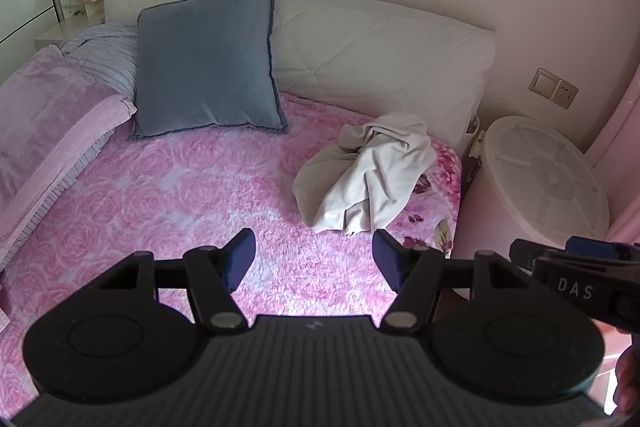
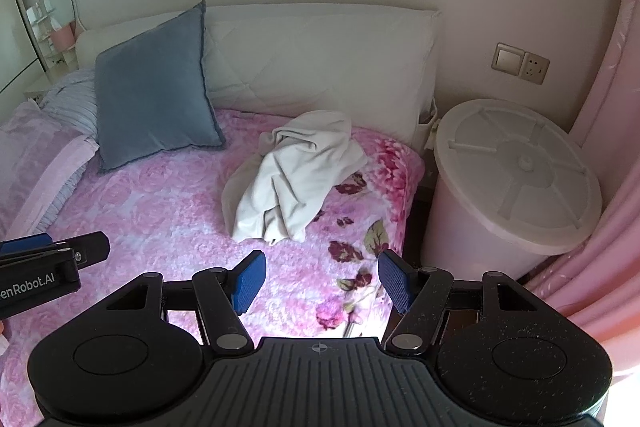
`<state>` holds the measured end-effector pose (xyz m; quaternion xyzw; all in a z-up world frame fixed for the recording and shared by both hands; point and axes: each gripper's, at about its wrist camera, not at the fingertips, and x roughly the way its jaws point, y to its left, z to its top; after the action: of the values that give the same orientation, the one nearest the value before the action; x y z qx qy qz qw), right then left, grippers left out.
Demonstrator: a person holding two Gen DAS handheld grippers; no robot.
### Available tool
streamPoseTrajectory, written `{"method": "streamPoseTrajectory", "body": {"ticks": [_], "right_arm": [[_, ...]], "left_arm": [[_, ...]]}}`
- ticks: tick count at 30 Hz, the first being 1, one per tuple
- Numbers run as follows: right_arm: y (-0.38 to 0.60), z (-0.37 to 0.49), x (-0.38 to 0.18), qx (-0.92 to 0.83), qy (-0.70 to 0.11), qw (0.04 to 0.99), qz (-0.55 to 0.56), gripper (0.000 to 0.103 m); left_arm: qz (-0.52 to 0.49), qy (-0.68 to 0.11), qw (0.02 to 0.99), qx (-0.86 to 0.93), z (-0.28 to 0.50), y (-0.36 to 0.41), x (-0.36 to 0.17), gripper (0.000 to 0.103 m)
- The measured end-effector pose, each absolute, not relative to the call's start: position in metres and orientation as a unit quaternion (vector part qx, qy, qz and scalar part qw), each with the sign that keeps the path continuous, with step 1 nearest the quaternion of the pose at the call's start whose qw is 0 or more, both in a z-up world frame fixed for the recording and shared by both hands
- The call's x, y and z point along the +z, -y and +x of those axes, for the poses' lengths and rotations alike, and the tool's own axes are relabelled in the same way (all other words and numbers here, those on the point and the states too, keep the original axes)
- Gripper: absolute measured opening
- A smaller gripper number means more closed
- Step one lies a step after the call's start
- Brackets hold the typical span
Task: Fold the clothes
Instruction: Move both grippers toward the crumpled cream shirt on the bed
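Left wrist view shows the crumpled cream-white cloth garment (image 1: 368,173) heaped on the pink rose-patterned fleece blanket (image 1: 180,187), near the bed's corner beside the round pink lidded bin (image 1: 540,179). Both the left gripper (image 1: 314,263) and right gripper (image 2: 322,281) hang above that blanket short of the garment, jaws spread wide, holding nothing.

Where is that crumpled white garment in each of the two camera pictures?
Left wrist view: the crumpled white garment lies right of centre on the pink floral blanket, beyond the open left gripper.
Right wrist view: it lies near the centre, beyond the open right gripper.
Shared landmark: the blue-grey cushion to its left in both.
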<state>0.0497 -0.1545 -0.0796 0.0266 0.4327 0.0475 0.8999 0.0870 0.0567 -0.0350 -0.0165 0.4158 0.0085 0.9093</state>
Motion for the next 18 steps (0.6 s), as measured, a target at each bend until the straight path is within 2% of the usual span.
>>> {"method": "streamPoseTrajectory", "body": {"ticks": [18], "right_arm": [[0.178, 0.148, -0.129, 0.087, -0.471, 0.878, 0.011, 0.066]], "left_arm": [[-0.041, -0.453, 0.891, -0.005, 0.190, -0.048, -0.089, 0.061]]}}
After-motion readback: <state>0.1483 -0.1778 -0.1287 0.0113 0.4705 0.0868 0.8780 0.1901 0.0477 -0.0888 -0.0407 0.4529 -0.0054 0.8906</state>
